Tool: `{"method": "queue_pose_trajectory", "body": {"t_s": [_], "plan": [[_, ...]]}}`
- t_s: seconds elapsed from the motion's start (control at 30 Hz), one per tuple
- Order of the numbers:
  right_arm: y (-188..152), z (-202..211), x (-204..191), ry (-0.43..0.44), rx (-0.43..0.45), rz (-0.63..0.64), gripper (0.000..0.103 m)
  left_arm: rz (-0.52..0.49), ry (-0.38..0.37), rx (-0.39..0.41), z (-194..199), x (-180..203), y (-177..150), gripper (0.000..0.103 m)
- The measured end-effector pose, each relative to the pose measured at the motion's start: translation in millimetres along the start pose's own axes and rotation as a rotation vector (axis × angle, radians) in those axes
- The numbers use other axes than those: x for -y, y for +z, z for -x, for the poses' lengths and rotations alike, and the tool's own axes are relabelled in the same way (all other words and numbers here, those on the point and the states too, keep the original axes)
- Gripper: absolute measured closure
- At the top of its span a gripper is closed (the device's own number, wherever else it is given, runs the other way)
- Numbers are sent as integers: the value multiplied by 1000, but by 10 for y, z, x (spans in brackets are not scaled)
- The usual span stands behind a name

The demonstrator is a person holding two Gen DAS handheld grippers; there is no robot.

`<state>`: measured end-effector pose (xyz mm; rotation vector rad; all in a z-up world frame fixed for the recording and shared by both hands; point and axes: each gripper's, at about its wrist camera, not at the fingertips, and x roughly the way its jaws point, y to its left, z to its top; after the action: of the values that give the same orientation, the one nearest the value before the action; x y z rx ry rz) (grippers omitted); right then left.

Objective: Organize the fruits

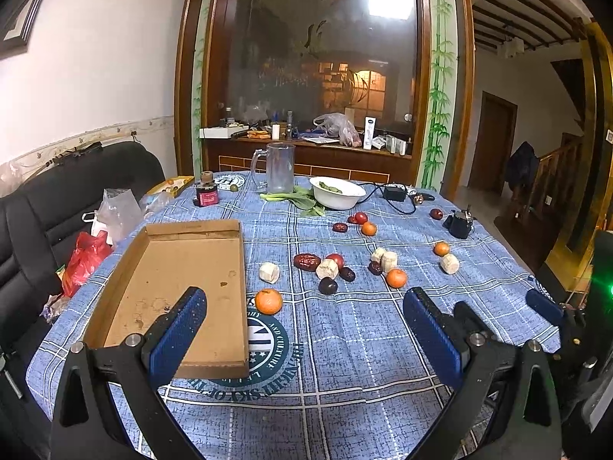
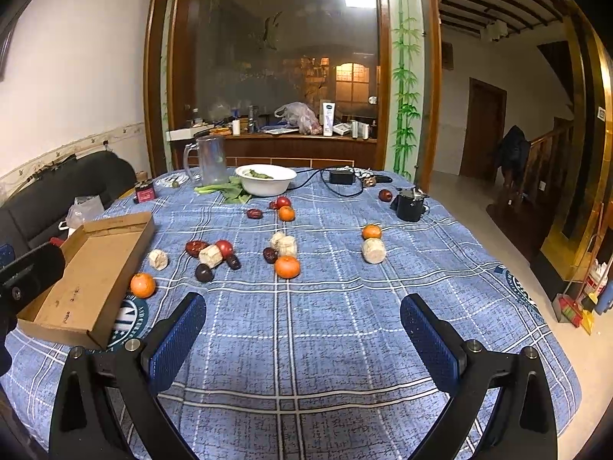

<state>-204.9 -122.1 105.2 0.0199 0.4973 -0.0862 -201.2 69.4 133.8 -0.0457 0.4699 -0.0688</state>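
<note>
An empty cardboard tray [image 1: 180,291] [image 2: 92,268] lies on the left of the blue plaid tablecloth. Fruits lie scattered mid-table: several oranges, one [image 1: 268,301] [image 2: 142,285] beside the tray, another [image 1: 396,278] [image 2: 287,266] further right; red dates [image 1: 306,262] [image 2: 194,247]; dark plums [image 1: 328,286] [image 2: 203,272]; pale cut chunks [image 1: 269,272] [image 2: 373,250]. My left gripper [image 1: 304,326] is open and empty, its left finger over the tray's near corner. My right gripper [image 2: 302,326] is open and empty above bare cloth, short of the fruits.
A white bowl [image 1: 337,191] [image 2: 265,179], greens, a glass mug [image 1: 279,168] [image 2: 210,161], a small red jar [image 1: 207,194], a black adapter with cable [image 2: 341,177] and a black pot [image 2: 410,204] stand at the table's far side. A black sofa with bags [image 1: 84,257] is left.
</note>
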Motion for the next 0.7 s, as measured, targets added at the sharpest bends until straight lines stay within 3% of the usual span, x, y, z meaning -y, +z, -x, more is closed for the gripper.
{"method": "queue_pose_trajectory", "body": {"t_s": [0.2,0.37,0.53,0.7], "plan": [[205,-30,169,18,26,-7,1,2,55,44,47,-231,274,1],[378,-183,285,59,-9,16,1,57,92,63,24,-564,501,1],[387,-558,393,151,-127,-21,1,69,89,2,-268,-696,534,1],[302,-1121,394,253,-281,-59,2,61,17,-107,-751,-571,462,1]]}}
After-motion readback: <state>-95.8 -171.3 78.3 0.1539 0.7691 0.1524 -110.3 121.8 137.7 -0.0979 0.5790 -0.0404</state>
